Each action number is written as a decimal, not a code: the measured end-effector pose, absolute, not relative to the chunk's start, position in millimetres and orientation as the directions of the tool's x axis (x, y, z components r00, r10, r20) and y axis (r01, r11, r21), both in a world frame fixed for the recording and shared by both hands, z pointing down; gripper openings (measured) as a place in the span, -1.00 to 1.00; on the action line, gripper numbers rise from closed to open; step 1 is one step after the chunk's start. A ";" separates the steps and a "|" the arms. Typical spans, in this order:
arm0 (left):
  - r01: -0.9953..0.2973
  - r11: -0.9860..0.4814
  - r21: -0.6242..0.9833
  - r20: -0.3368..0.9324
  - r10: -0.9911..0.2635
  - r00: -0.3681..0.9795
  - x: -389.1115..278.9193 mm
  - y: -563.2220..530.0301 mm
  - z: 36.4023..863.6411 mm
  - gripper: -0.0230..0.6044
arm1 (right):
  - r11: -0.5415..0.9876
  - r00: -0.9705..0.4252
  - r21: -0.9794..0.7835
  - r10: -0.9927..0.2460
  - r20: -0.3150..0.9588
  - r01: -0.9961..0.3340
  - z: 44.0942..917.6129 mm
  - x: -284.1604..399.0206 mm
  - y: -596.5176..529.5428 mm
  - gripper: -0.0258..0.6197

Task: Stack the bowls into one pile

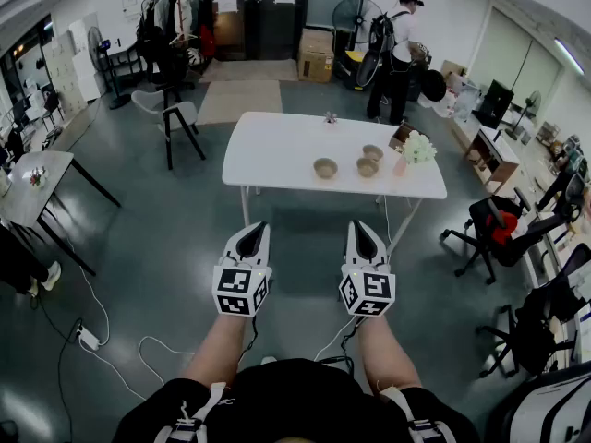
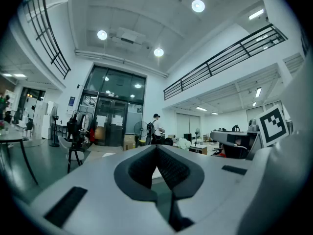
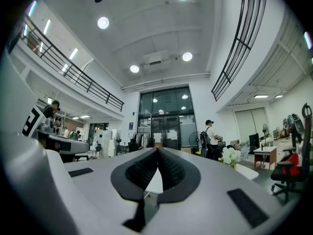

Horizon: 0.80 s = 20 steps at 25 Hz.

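Left tongs [image 1: 253, 229] and right tongs [image 1: 361, 227] both pinched closed, empty, held level well short of the white surface [image 1: 277, 150]
Stacking not started imo: left bowl [image 1: 325, 167], right bowl [image 1: 367, 166] and rear bowl [image 1: 372, 152] sit separately on the surface, near the flower vase [image 1: 413, 150]. Nothing nested yet; all left to do: walk up, open tongs, two lifts onto one bowl
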<state>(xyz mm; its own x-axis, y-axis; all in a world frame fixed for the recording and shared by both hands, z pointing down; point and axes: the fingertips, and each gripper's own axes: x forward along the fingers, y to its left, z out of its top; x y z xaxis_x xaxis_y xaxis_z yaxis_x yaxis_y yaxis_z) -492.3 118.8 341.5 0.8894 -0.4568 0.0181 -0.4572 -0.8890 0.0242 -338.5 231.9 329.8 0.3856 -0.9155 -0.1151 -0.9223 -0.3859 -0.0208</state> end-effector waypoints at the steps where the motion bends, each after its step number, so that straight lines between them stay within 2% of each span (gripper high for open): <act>1: -0.455 -0.890 0.024 0.021 -0.455 0.890 -494.0 115.0 342.8 -0.89 | -0.389 0.389 -0.022 -0.914 -0.117 -0.921 330.3 -340.6 228.8 -0.88; 20: -0.382 -0.924 -0.005 0.051 -0.382 0.923 -501.4 49.3 351.7 -0.89 | -0.431 0.435 -0.065 -0.895 -0.098 -0.900 342.3 -365.8 160.1 -0.87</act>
<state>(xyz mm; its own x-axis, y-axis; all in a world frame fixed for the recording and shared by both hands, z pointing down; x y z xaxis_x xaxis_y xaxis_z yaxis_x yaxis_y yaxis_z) -501.4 49.3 351.7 0.9228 -0.3818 0.0515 -0.3821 -0.9241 -0.0046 -365.8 160.1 342.3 0.4351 -0.8950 -0.0981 -0.9002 -0.4305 -0.0651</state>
